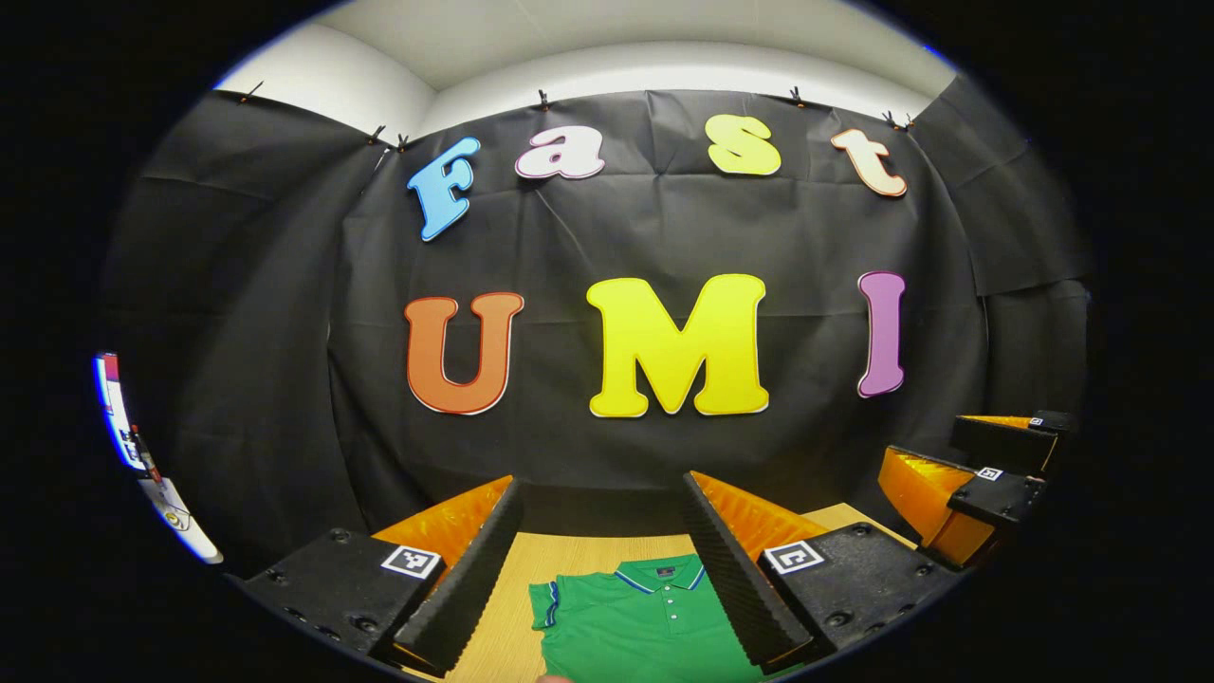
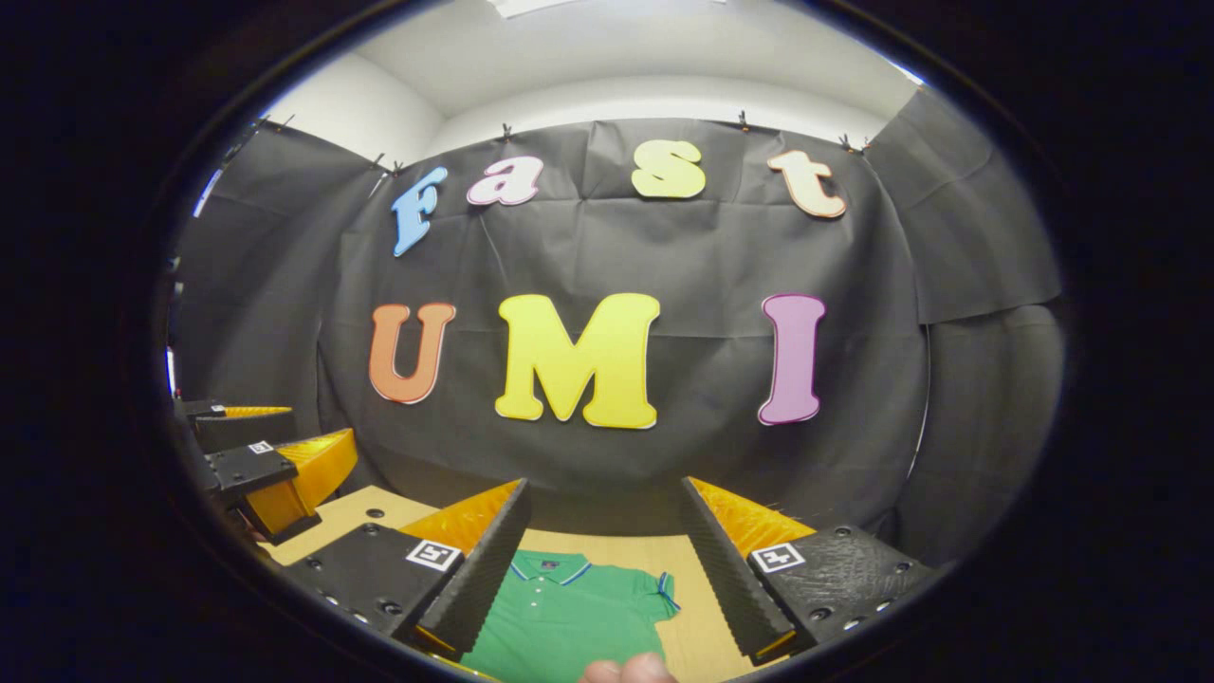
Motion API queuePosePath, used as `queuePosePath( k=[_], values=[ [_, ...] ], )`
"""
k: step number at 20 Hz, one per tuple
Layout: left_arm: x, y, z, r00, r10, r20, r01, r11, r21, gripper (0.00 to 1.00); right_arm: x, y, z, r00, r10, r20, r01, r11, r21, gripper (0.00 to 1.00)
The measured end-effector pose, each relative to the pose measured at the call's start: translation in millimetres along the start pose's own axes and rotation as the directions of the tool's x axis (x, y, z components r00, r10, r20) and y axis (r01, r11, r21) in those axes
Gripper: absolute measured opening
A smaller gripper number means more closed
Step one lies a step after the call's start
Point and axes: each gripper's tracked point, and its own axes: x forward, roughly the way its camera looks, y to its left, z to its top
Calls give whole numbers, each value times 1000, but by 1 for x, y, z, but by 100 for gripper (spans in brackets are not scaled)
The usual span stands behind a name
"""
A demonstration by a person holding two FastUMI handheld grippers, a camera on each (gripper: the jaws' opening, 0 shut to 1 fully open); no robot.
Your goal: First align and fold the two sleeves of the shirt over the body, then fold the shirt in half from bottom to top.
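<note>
A: Where is the shirt [image 1: 645, 617] right now?

B: Flat on the wooden table [image 1: 569, 555], front side up, collar toward the booth's black wall. Both sleeves look spread out to the sides, so by my reading no fold has been made yet.

A: And the tools?

B: The left gripper [image 1: 607, 579] hangs above the shirt with its jaws wide apart, holding nothing; the collar and button placket show in the gap between its fingers. The right gripper [image 2: 597, 579] is also wide apart and empty, above the shirt, with the collar and one sleeve showing between its fingers. Neither touches the cloth.

A: How will the shirt handle?

B: I judge it light, soft and floppy, a thin knit polo. It will sag and crease when lifted, and a single-layer pinch could slide. I would take each sleeve at its cuff, the banded edge away from the collar, and drag it low across the body so it stays flat. For the last fold, pinch the bottom hem at both corners; the hem lies out of sight below the collar side, so I cannot tell how it sits.

A: Counts?

B: One shirt, two grippers, one table. A fingertip [image 2: 631, 669] peeks in at the shirt's near edge
</note>
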Motion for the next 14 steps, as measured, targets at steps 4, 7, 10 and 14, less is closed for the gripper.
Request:
queuePosePath(
  k=[4, 7, 10, 14],
  values=[
    [0, -6, 3, 1000, -7, 5, 7, 1000, 4, 100, 3, -2, 1, 1000, 12, 6, -12, 1000, -2, 95],
    [3, -10, 4, 1000, -7, 9, 7, 1000, 10, 100, 4, -10, 0, 1000, 5, 3, -5, 1000, -10, 96],
    [5, -16, 4, 1000, -11, 10, 11, 1000, 12, 100, 8, -17, -2, 1000, 3, -9, -3, 1000, -5, 96],
    [8, -27, 2, 1000, -31, 1, 31, 999, 8, 100, 12, -28, -12, 999, 1, -42, -2, 1000, -4, 95]
  ],
)
